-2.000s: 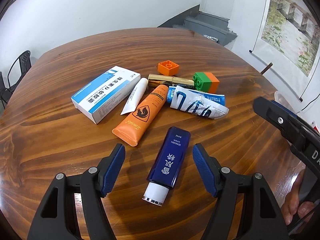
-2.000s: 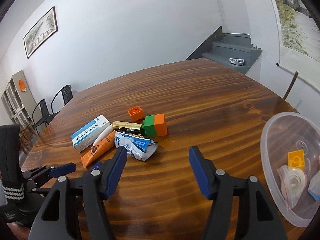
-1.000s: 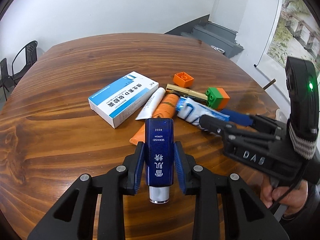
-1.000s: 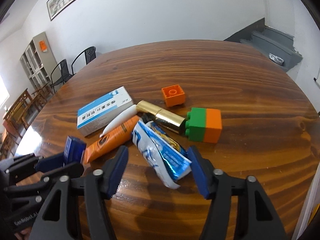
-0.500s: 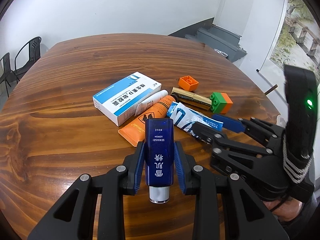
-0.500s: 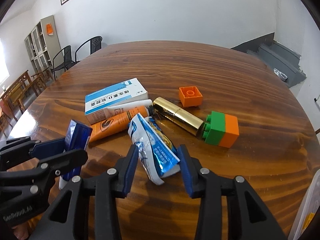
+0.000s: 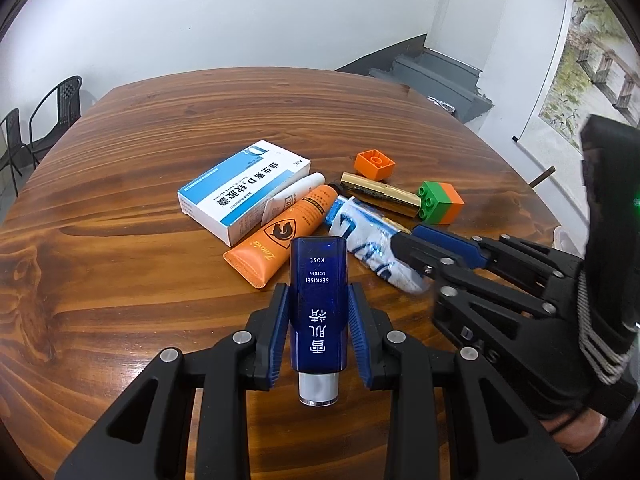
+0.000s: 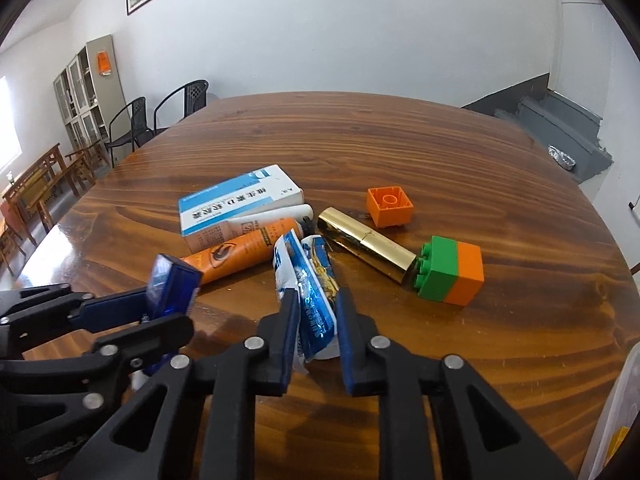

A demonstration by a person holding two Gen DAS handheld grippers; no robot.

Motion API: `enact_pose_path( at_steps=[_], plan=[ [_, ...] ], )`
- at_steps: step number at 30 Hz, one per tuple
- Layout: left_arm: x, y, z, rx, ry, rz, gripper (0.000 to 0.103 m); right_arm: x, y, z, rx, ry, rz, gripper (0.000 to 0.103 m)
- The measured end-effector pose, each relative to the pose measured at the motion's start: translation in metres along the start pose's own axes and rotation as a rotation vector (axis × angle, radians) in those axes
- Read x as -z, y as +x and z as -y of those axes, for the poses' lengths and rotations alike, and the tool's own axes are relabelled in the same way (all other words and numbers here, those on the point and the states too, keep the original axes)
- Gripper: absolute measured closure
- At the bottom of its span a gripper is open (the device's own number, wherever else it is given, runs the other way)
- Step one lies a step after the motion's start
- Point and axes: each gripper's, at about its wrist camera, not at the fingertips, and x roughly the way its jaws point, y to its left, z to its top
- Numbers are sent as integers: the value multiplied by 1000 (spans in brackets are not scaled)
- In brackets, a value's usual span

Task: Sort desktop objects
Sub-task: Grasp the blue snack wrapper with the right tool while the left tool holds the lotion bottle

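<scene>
Lying between the right tool (image 8: pixel 316 332) pads (pinched), blue-white sachet (image 8: pixel 310 280).

Bright, sharp fisheye views; edges curve, table (image 8: pixel 400 140) perhaps glares left.

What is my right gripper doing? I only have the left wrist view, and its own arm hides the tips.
Observer: The right gripper has just been closing, and its pads now press both sides of the packet.
Operator: Good. Where is the bowl? I can't make it out from here.
Observer: The right wrist view shows a clear bowl at its right edge, to the right of that gripper.
Operator: Is there anything in it?
Observer: Something yellow shows low through its wall. The rest of the bowl is cut off by the frame.
</scene>
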Motion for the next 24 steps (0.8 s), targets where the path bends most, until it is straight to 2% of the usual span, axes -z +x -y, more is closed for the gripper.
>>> enact_pose_path(
  at_steps=[1, 5, 11, 14, 21, 24],
  plan=[
    [0, 0, 0, 0, 2, 0, 71, 1, -3, -1, -2, 2, 6, 95],
    [2, 0, 2, -2, 6, 0, 71, 5, -12, 3, -12, 40, 30, 97],
    [2, 0, 3, -1, 0, 2, 71, 9, -23, 9, -18, 87, 57, 98],
    [3, 0, 2, 0, -8, -3, 71, 11, -20, 14, -30, 120, 45, 98],
    [1, -4, 0, 3, -23, 10, 71, 10, -16, 34, -122, 253, 22, 96],
    [0, -8, -3, 4, -34, 21, 71, 9, -9, 36, -128, 282, -9, 95]
  ],
)
